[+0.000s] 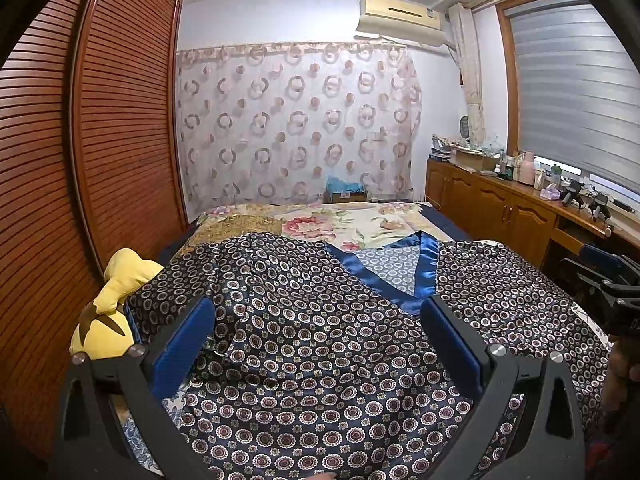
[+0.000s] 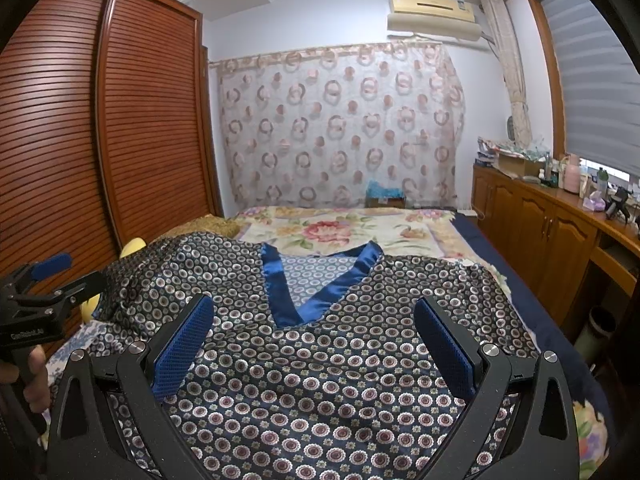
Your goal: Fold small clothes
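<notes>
A dark navy satin top [image 1: 312, 320] with a ring print and a blue V-neck band [image 1: 424, 272] lies spread on the bed, neck away from me. It also shows in the right wrist view [image 2: 320, 360], with its collar [image 2: 320, 296] ahead. My left gripper [image 1: 320, 312] is open and empty, hovering over the top's left half. My right gripper [image 2: 314, 316] is open and empty, over the middle just below the V-neck. The left gripper shows at the left edge of the right wrist view [image 2: 52, 276], and the right gripper at the right edge of the left wrist view [image 1: 616, 280].
The bed has a floral cover [image 1: 344, 220]. A yellow plush toy [image 1: 112, 308] lies at the bed's left edge by the slatted wooden wardrobe [image 1: 100, 152]. A wooden cabinet [image 1: 520, 208] with clutter runs along the right under the window. A curtain [image 2: 340, 128] hangs behind the bed.
</notes>
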Demonstrator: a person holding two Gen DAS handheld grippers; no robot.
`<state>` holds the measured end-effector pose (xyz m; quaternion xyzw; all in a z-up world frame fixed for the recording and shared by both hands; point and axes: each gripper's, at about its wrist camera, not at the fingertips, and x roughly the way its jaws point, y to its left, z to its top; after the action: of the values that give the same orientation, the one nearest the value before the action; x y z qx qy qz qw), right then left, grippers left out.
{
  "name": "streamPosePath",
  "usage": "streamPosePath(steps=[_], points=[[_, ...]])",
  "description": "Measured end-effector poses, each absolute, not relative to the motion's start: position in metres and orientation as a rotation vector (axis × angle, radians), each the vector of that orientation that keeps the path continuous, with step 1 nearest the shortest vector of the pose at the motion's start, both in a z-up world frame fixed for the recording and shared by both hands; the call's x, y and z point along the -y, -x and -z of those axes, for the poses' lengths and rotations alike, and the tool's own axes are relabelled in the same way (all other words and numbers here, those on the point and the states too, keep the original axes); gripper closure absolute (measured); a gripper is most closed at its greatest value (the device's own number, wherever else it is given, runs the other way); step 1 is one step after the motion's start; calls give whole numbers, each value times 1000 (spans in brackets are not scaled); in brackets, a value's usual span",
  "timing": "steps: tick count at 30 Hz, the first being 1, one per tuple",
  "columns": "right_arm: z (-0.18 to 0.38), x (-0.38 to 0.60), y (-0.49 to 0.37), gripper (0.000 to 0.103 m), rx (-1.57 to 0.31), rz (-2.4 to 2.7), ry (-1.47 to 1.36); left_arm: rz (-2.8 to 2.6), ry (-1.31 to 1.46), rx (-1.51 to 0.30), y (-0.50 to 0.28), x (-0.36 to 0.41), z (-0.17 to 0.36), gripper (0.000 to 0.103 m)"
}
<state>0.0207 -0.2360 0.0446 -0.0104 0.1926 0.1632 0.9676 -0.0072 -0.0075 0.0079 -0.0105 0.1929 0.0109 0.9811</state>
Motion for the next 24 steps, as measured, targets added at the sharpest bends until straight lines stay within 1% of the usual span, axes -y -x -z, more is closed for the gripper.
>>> streamPosePath(steps=[24], points=[[-42,236,-21,1,-391,-333,18,-23,19,-386,9,9,-8,0]])
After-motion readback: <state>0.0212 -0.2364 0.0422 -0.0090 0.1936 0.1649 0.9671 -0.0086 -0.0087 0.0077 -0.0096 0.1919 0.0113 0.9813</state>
